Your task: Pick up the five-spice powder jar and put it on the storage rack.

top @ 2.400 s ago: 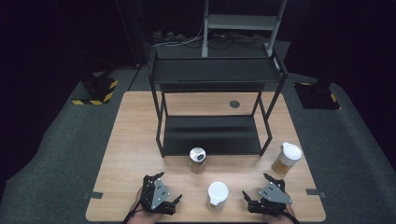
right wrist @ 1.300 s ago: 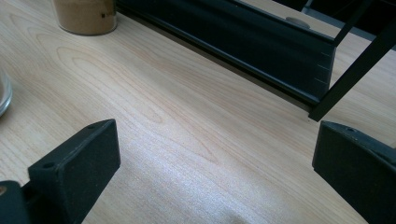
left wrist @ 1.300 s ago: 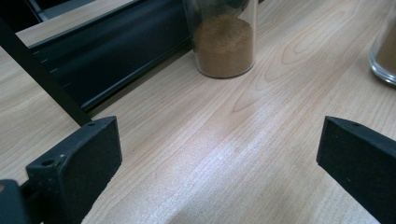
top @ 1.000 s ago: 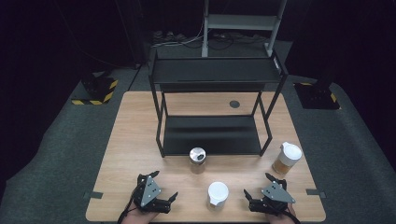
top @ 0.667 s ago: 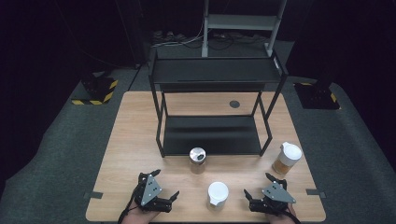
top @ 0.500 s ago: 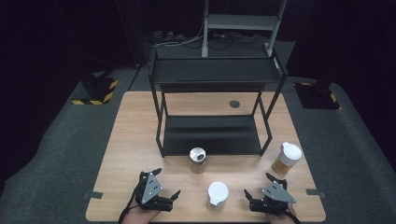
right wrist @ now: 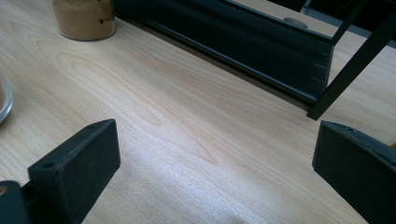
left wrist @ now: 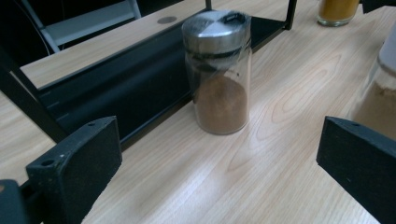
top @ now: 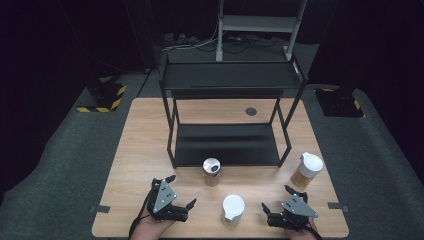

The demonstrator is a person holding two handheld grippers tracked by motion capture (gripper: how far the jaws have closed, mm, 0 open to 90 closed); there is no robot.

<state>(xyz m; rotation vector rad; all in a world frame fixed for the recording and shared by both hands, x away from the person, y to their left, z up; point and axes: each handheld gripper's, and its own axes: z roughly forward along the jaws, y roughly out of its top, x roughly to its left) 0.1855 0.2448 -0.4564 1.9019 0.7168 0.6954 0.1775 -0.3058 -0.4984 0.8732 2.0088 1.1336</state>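
1. At the near edge of the light wooden table [top: 145, 135], the left gripper [top: 181, 192] hovers with its black jaws spread wide, holding nothing.
2. In the left gripper view, those jaws frame a clear glass jar with a silver metal lid and brown powder inside [left wrist: 218, 70], standing upright just in front of the black metal two-tier shelf rack [top: 227, 80].
3. The right gripper [top: 278, 198] sits near the table's right front corner, jaws likewise wide apart and empty.
4. Between the two grippers stands a white-lidded glass jar [top: 233, 208].
5. A taller white-lidded jar of tan powder [top: 307, 170] stands right of the rack, well apart from the silver-lidded one.
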